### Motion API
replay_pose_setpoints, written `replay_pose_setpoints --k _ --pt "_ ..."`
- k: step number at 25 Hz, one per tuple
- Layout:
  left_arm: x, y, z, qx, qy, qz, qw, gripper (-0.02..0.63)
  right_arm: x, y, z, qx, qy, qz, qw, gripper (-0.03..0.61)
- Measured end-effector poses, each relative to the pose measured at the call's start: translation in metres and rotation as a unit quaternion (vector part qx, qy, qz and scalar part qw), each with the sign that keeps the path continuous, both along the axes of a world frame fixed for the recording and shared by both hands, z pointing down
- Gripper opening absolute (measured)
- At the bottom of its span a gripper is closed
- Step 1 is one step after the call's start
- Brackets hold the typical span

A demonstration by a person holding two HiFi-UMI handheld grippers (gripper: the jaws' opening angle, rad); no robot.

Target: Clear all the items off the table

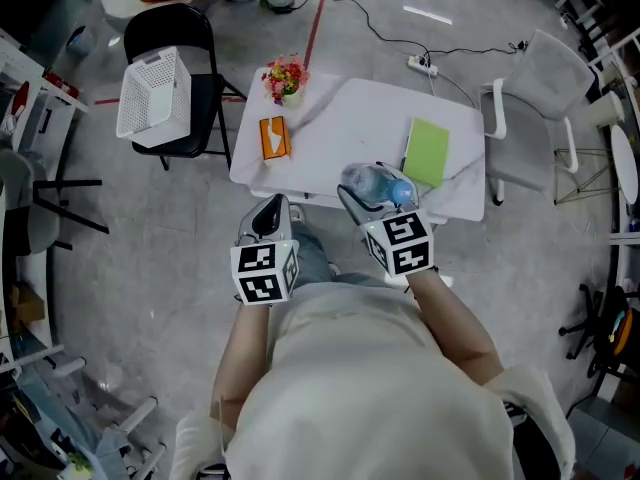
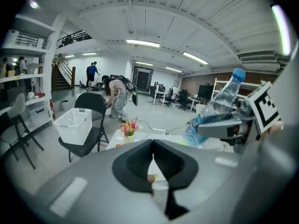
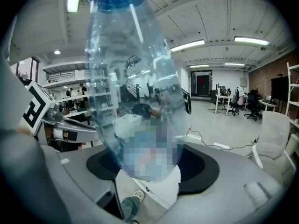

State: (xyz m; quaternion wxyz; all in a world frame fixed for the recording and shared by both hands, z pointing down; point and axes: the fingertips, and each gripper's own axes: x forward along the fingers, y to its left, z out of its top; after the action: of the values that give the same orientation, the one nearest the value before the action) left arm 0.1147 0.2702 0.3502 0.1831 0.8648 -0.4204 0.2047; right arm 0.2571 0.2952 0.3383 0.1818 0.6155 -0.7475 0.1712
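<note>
My right gripper (image 1: pixel 372 190) is shut on a clear plastic water bottle (image 1: pixel 374 184) with a blue cap, held above the near edge of the white table (image 1: pixel 345 128). In the right gripper view the bottle (image 3: pixel 133 97) stands upright between the jaws and fills the middle. From the left gripper view the bottle (image 2: pixel 214 111) shows at the right. My left gripper (image 1: pixel 268 213) is shut and empty, just off the table's near edge. On the table lie an orange box (image 1: pixel 274 137), a small pot of flowers (image 1: pixel 285 78) and a green notebook (image 1: pixel 427 151).
A white basket (image 1: pixel 154 93) sits on a black folding chair (image 1: pixel 185 38) left of the table. A grey chair (image 1: pixel 535 118) stands at the table's right. A power strip (image 1: pixel 421 65) and cables lie on the floor behind. People stand far off in the room.
</note>
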Motion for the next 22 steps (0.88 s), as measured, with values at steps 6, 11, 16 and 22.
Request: replay_pose_setpoints --k 6,11,16,22 --pt "-0.014 0.008 -0.009 0.009 0.003 -0.019 0.9998 0.008 -0.022 0.002 -0.008 0.010 -0.006 -0.030 0.999 0.339" --pt "-0.030 0.012 -0.015 0.012 0.004 -0.047 0.9988 0.008 -0.042 0.001 -0.015 0.015 -0.015 -0.059 0.998 0.339" --pt "-0.056 0.012 -0.014 0.011 0.005 -0.082 0.9966 0.008 -0.064 -0.006 -0.016 0.015 -0.015 -0.090 0.996 0.339" --pt "-0.090 0.000 -0.015 0.008 0.011 -0.116 0.9932 0.008 -0.093 -0.023 -0.015 0.009 -0.015 -0.119 0.993 0.339"
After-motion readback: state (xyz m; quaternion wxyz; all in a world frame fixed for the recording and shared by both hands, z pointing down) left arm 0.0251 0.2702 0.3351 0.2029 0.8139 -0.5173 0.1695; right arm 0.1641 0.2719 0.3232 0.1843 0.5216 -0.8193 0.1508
